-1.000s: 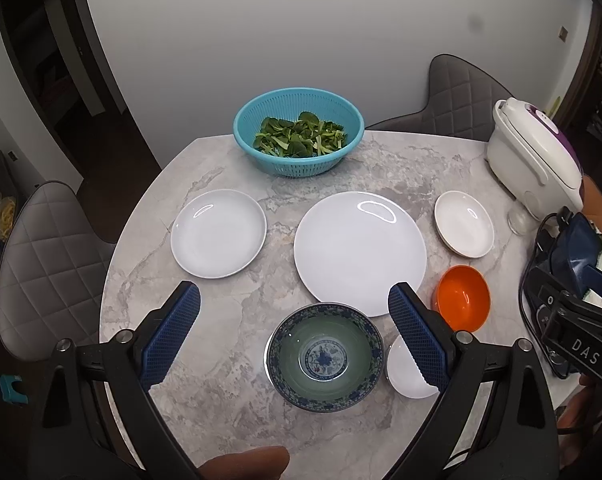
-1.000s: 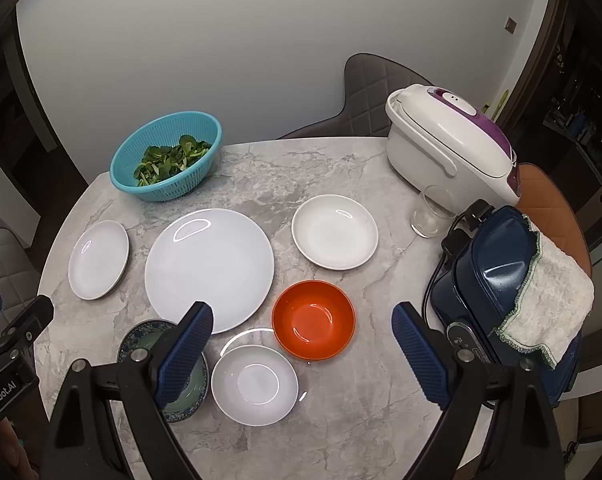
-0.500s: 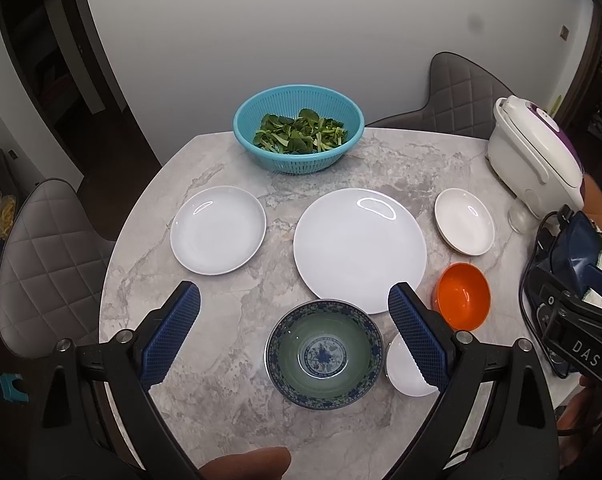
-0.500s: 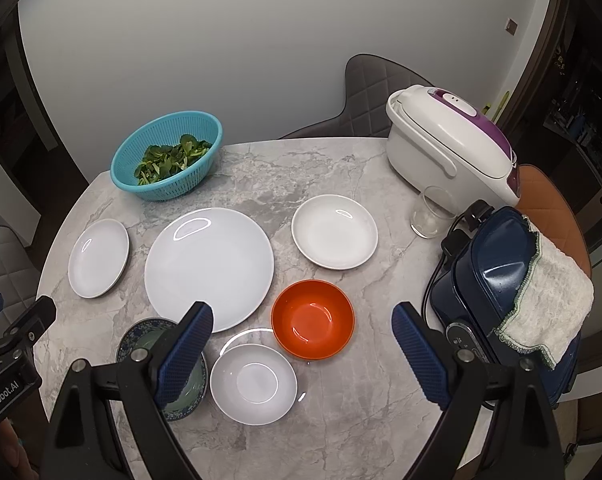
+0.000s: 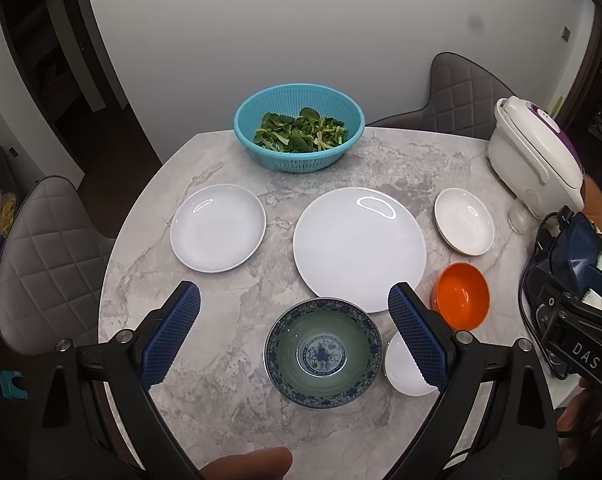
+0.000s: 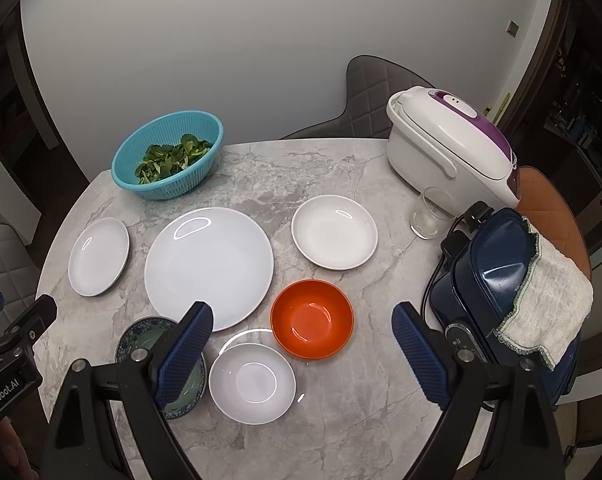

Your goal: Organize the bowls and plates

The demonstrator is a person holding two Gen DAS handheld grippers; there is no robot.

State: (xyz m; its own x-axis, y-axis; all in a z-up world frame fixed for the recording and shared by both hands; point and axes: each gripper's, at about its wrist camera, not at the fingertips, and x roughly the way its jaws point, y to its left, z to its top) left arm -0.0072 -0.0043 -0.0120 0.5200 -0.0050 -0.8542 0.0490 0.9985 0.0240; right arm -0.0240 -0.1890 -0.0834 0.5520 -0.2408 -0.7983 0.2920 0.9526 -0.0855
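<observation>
A large white plate (image 5: 359, 248) (image 6: 209, 266) lies mid-table, with a smaller white plate (image 5: 217, 227) (image 6: 99, 255) to its left and a small white dish (image 5: 464, 221) (image 6: 334, 232) to its right. Nearer me stand a blue-patterned green bowl (image 5: 323, 357) (image 6: 143, 334), a small white bowl (image 5: 403, 368) (image 6: 252, 382) and an orange bowl (image 5: 462, 295) (image 6: 312, 318). My left gripper (image 5: 295, 304) is open above the patterned bowl, holding nothing. My right gripper (image 6: 303, 322) is open over the orange and white bowls, also holding nothing.
A teal colander of greens (image 5: 299, 136) (image 6: 168, 155) sits at the table's back. A white and purple cooker (image 6: 451, 148), a glass (image 6: 431, 218) and a dark blue appliance under a cloth (image 6: 509, 276) crowd the right side. Grey chairs (image 5: 49, 256) surround the marble table (image 6: 341, 172).
Both grippers drifted slightly; the dishes sit a little lower or higher in view, but nothing on the table was moved or grasped.
</observation>
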